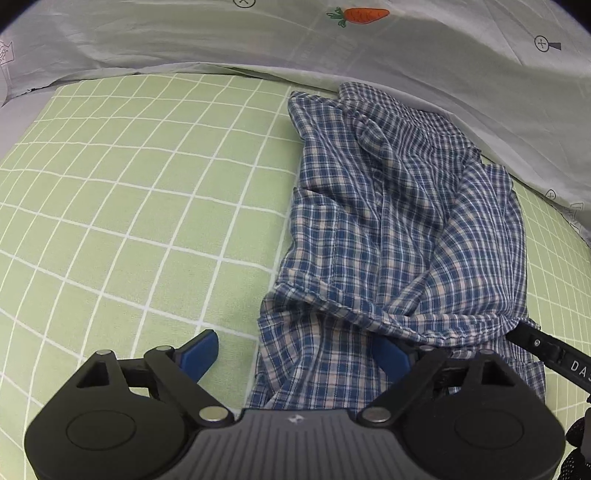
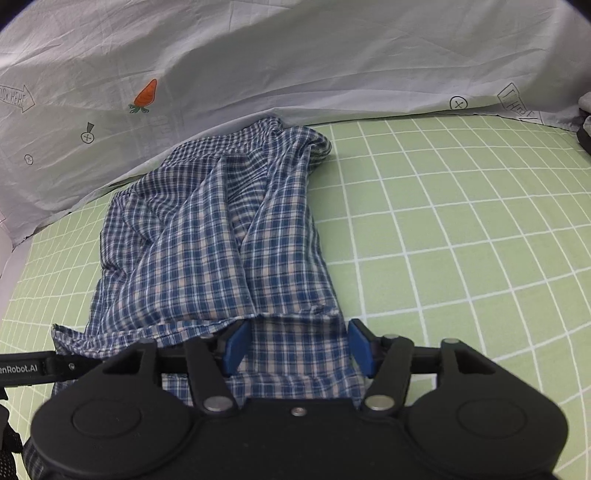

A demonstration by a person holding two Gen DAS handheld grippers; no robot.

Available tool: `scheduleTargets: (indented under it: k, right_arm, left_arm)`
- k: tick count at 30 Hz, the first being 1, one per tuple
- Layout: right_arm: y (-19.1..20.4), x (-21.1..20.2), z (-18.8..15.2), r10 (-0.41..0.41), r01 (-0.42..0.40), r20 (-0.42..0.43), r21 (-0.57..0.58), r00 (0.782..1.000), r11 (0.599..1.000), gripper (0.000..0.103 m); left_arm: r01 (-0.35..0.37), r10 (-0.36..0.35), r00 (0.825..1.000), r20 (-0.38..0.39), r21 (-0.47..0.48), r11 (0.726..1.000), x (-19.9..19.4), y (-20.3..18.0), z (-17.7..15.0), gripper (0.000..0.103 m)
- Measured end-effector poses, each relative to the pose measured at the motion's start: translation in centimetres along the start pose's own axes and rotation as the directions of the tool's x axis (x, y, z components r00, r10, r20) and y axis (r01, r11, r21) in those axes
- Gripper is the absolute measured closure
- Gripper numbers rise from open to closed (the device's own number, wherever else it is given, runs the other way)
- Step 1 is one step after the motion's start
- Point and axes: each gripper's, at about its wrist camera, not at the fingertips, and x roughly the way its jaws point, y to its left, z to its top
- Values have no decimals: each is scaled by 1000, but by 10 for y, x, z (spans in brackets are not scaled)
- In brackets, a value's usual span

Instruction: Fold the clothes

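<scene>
A blue and white plaid shirt [image 1: 388, 221] lies rumpled and partly folded lengthwise on the green checked sheet [image 1: 129, 184]. My left gripper [image 1: 295, 354] is open at the shirt's near left edge. Its left finger [image 1: 199, 354] rests on bare sheet, and its right finger [image 1: 391, 356] is tucked under a folded hem. In the right wrist view the same shirt [image 2: 207, 240] stretches away from my right gripper [image 2: 299, 347], which is open at the near right edge. Plaid cloth lies between its fingers, and a hem drapes over their tips.
A pale grey quilt [image 1: 406, 48] with a carrot print [image 1: 360, 15] is bunched along the far side, touching the shirt's far end. Green sheet spreads to the left [image 1: 92, 240] and to the right [image 2: 461, 240]. A dark object [image 2: 585, 133] sits at the far right edge.
</scene>
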Motion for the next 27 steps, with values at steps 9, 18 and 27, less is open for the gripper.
scheduleTargets:
  k: [9, 18, 27]
  right_arm:
    - [-8, -31, -23, -45, 45, -3, 48, 999, 998, 12]
    - [-19, -73, -83, -13, 23, -53, 189, 998, 982, 10]
    - [-37, -78, -108, 96, -65, -62, 378, 993, 924, 32]
  left_arm:
    - [-24, 27, 999, 22, -113, 993, -48, 43, -22, 13]
    - [89, -106, 993, -44, -283, 955, -76, 79, -104, 13]
    - [190, -220, 974, -46, -354, 916, -73, 73, -124, 24]
